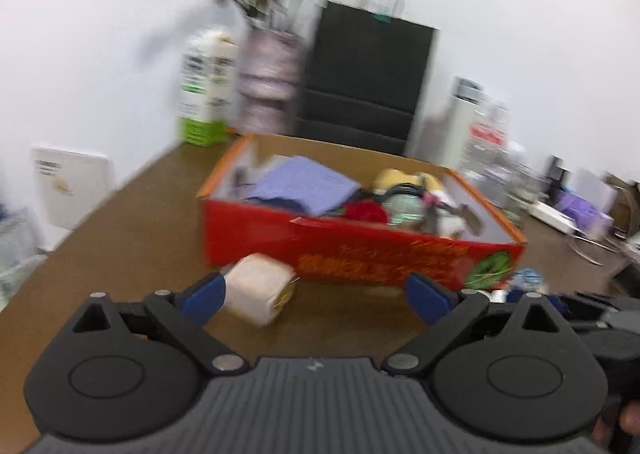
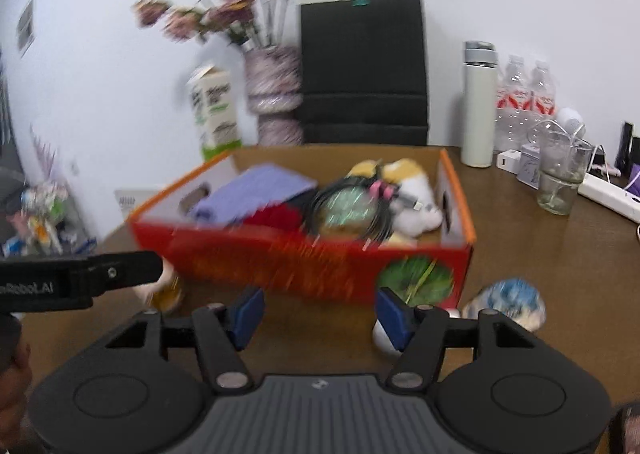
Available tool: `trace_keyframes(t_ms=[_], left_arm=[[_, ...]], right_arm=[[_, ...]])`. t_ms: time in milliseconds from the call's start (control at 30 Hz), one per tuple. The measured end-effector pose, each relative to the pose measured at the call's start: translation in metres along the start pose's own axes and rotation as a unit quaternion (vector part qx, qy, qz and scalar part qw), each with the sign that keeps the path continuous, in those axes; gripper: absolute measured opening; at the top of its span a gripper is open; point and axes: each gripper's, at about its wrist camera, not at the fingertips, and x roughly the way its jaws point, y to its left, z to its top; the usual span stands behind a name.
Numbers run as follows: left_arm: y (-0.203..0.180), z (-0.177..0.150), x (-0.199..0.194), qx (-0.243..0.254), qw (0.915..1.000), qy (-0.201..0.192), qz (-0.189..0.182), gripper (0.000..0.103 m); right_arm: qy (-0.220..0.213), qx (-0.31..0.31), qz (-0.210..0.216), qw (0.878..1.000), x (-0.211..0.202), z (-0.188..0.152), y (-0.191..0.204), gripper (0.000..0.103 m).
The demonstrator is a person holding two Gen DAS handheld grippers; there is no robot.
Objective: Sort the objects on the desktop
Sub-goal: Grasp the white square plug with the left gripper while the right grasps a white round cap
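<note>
Two tongs hang low in front of the red box, both empty. The left tongs are wide apart, and one finger is beside the roll, so they could knock it away. The right tongs are part open and tip down at the table, near a blue toy.

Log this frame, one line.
left gripper: open, empty | right gripper: open, empty | paper roll: on table, outside red box
</note>
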Motion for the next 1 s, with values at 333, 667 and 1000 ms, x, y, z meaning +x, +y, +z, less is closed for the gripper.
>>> trace_keyframes(t_ms=[333, 667, 1000], left_arm=[[-0.010, -0.046, -0.017, 0.036, 0.9980, 0.046, 0.024, 0.100], [-0.016, -0.055, -0.016, 0.047, 0.9973, 0.044, 0.036, 0.100], [0.018, -0.012, 0.031, 0.038, 0.9982, 0.004, 0.046, 0.100]], right_arm=[[0.031, -0.025, -0.008, 0.999, -0.012, -0.044, 0.000, 0.073], [0.013, 0.005, 0.001, 1.000, -0.025, -0.055, -0.011, 0.081], [-0.002, 0.001, -0.024, 1.000, -0.005, -0.029, -0.028, 0.078]])
